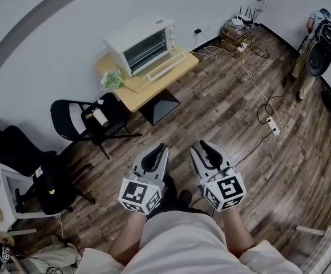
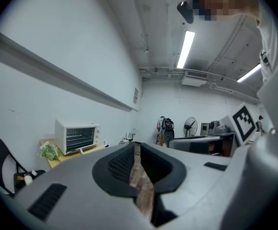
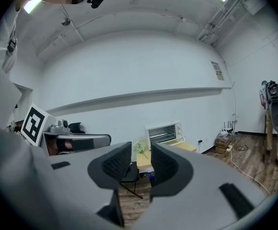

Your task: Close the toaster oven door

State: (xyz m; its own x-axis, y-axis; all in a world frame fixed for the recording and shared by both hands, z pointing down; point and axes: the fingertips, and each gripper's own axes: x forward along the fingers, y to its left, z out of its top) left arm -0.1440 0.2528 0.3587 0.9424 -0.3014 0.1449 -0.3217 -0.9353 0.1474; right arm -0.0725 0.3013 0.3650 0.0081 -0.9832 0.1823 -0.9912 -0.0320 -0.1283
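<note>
The white toaster oven (image 1: 142,43) stands on a small wooden table (image 1: 154,84) against the far wall, its glass door (image 1: 166,66) hanging open and down toward the room. It also shows far off, as the toaster oven (image 2: 76,135) in the left gripper view and the toaster oven (image 3: 164,132) in the right gripper view. Both grippers are held close to the person's body, well short of the table. My left gripper (image 1: 161,148) is shut with nothing in it. My right gripper (image 1: 202,146) is open, and only air lies between its pads (image 3: 117,163).
A green leafy bunch (image 1: 113,80) lies on the table's left end. A black folding chair (image 1: 88,119) and an office chair (image 1: 34,164) stand at the left. Cables and a power strip (image 1: 274,126) run over the wooden floor at the right. A person (image 1: 314,44) stands at the far right.
</note>
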